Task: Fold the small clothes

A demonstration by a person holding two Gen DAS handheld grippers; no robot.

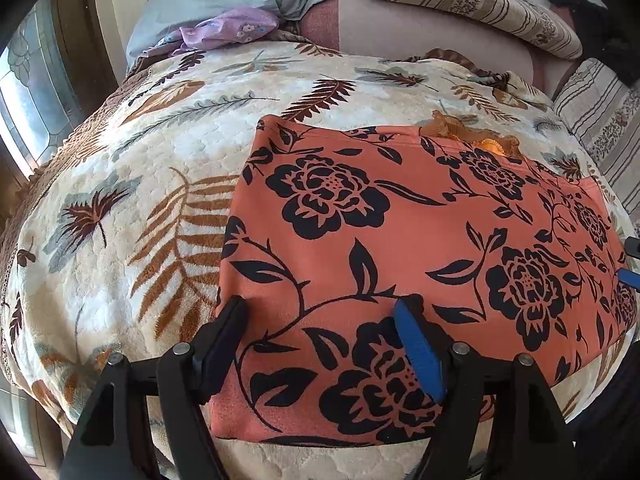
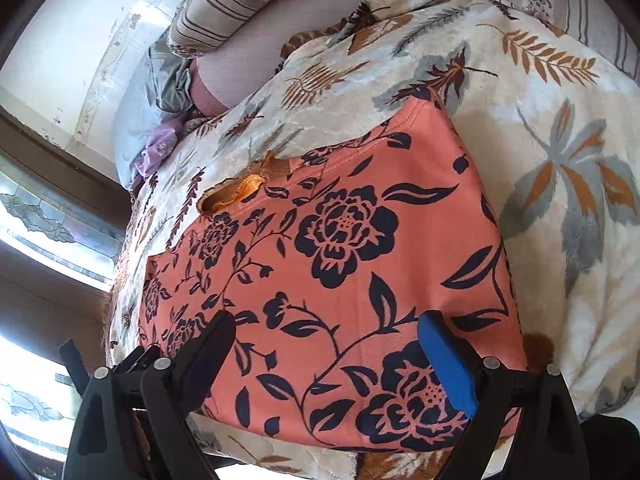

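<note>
Orange floral garment (image 1: 400,216) lies flat on the bed's leaf-print blanket (image 1: 120,184). Left hand-held gripper (image 1: 320,312) and right hand-held gripper (image 2: 324,328) both hover spread over its near edge, pinching nothing. Risk: grabbing blanket fluff along with the hem.

Left tongs (image 1: 322,312) spread wide, tips angled down toward 12 o'clock, nothing pinched between them. Right tongs (image 2: 326,326) likewise spread wide, angled down, tips toward 12, nothing gripped.
</note>
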